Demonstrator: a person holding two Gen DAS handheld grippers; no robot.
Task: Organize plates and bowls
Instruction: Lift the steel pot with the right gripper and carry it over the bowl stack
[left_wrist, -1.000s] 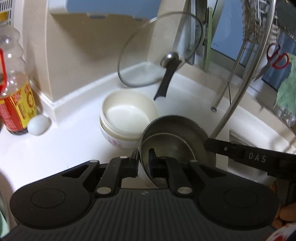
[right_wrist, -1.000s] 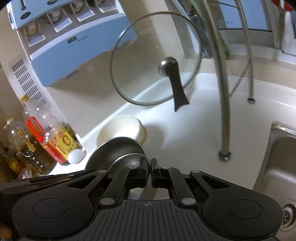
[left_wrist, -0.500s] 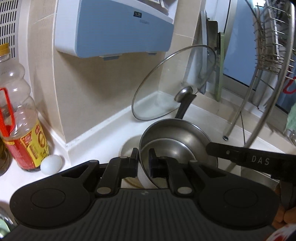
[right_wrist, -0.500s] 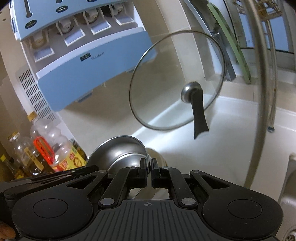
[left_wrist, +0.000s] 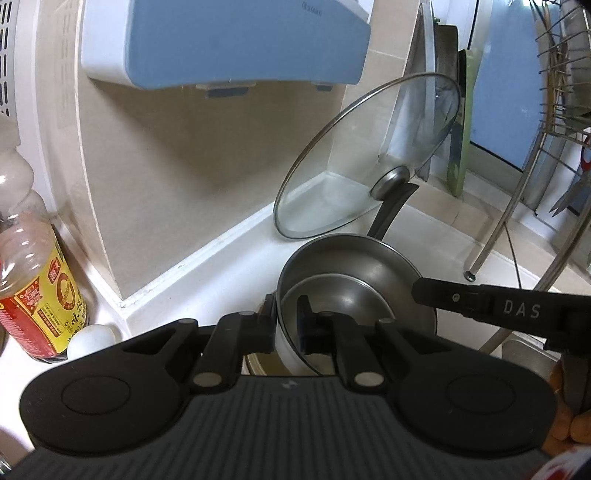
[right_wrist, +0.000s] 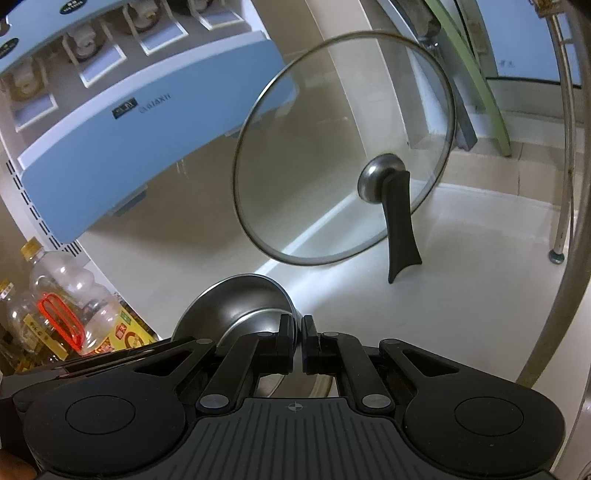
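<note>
Holding a round stainless-steel bowl (left_wrist: 354, 280) between us, we pinch its near rim with the left gripper (left_wrist: 287, 325), jaws pressed together on the metal, while the right gripper (right_wrist: 298, 343) clamps the opposite rim, its black arm marked "DAS" reaching in from the right in the left wrist view. A second ago the white ceramic bowl (left_wrist: 266, 360) sat in full view beyond the steel one; now the steel bowl hangs directly over it and only a sliver of pale rim peeks out underneath. The glass pot lid with a black handle (right_wrist: 343, 147), propped on the white countertop (right_wrist: 480, 295), now looms nearer and larger, as does the blue wall-mounted dispenser (right_wrist: 147, 129), whose small logo is too blurred to read. The plastic oil bottle (left_wrist: 33, 266) wears a red-and-yellow label with Chinese characters, beside a white egg (left_wrist: 92, 339).
</note>
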